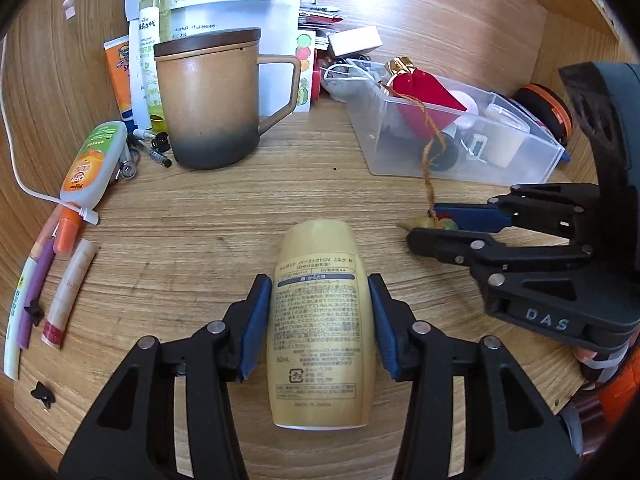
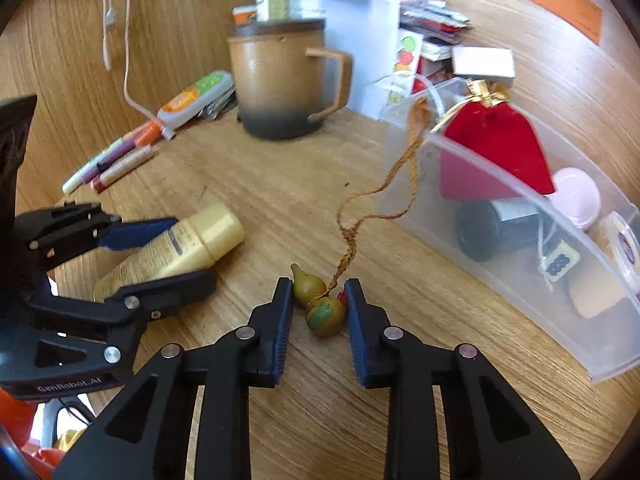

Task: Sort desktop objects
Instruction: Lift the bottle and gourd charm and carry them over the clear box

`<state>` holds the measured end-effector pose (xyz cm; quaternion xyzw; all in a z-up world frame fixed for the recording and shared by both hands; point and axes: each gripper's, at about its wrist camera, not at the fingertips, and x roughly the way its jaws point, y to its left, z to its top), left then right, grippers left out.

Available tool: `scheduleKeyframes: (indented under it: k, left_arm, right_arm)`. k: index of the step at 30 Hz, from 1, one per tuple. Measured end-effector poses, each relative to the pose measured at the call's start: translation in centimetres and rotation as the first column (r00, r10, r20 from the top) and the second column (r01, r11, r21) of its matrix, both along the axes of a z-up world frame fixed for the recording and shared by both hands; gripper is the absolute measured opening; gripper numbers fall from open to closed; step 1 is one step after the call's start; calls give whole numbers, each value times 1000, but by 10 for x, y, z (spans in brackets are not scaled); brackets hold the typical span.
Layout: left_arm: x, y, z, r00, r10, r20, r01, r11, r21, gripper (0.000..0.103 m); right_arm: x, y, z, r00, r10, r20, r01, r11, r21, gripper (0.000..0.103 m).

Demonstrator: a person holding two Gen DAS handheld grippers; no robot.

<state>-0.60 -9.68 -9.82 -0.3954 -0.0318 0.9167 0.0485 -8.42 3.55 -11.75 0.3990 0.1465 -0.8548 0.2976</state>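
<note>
My right gripper (image 2: pixel 316 312) is clamped on the little gourd charm (image 2: pixel 320 304) on the counter (image 2: pixel 280 184), its cord (image 2: pixel 376 196) trailing up-right into the clear bin (image 2: pixel 520 240); my left gripper (image 1: pixel 320 320) pinches the yellow bottle (image 1: pixel 320 320) lying lengthwise.

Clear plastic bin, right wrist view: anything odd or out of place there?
Yes. A braided brown cord trails over the clear plastic bin's rim onto the wooden desk, ending at a small green-yellow gourd charm outside it. The right gripper is shut on the charm.
</note>
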Motion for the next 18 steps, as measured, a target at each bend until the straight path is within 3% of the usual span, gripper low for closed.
scheduleKeyframes:
  k: [3,18]
  left_arm:
    - [-2,1,2,1000,-17,10,17,999,42,47]
    - [-8,47,34,995,-79,-56,81,996,36,47]
  right_arm:
    - [0,9,6,1000,-22,-3,22,999,-27,24]
    - [11,74,44,987,-127,-100,121,990,-68,24]
